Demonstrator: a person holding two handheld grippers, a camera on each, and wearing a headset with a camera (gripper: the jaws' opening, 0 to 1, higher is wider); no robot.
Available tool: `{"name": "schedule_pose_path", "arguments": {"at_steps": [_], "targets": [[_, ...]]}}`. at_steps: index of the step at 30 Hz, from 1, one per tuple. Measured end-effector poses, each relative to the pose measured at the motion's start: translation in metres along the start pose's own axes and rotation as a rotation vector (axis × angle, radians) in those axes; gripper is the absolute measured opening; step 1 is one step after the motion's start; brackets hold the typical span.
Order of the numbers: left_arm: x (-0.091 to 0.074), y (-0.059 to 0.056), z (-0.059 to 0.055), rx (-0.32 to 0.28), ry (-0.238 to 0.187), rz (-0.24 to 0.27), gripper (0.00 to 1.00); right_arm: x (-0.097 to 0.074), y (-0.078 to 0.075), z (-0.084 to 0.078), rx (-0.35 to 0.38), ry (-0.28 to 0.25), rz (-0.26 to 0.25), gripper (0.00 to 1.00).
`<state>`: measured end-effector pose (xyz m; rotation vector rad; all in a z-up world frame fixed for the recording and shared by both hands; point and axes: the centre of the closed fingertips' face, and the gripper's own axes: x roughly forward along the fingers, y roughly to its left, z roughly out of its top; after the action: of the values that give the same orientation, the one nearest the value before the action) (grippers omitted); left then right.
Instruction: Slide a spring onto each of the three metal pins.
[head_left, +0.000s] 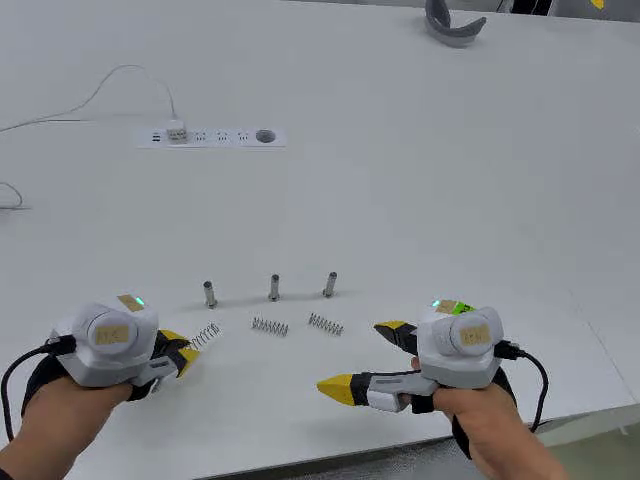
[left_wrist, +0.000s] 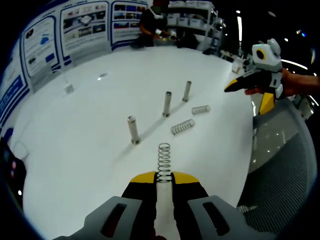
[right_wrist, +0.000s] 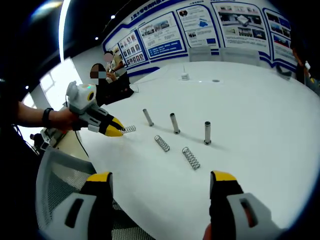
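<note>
Three grey metal pins stand bare on white tabletop; left tongs pinch first coiled steel spring, right tongs gape empty. Next, likely: lift, thread onto nearest pin.

surface white | each pin silver-grey | each spring pale silver, ringed | left tongs yellow-tipped, black behind, grey body | right tongs yellow-tipped, black, grey | power strip white

Three upright pins in a row, springs lying alongside (leftmost spring pinched)
</note>
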<state>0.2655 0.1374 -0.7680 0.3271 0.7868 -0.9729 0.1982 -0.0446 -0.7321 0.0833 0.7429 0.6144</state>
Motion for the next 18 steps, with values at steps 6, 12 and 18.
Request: {"name": "schedule_pose_path", "arguments": {"at_steps": [6, 12, 18], "targets": [[-0.012, -0.006, 0.002, -0.007, -0.020, 0.002, 0.10, 0.004, 0.005, 0.001, -0.002, 0.001, 0.018, 0.81], [-0.019, -0.009, 0.004, 0.003, -0.029, 0.003, 0.10, 0.009, 0.010, 0.005, -0.006, -0.004, 0.037, 0.80], [-0.025, -0.010, 0.011, 0.012, -0.040, 0.001, 0.10, 0.013, 0.016, 0.011, -0.002, -0.017, 0.064, 0.78]]}}
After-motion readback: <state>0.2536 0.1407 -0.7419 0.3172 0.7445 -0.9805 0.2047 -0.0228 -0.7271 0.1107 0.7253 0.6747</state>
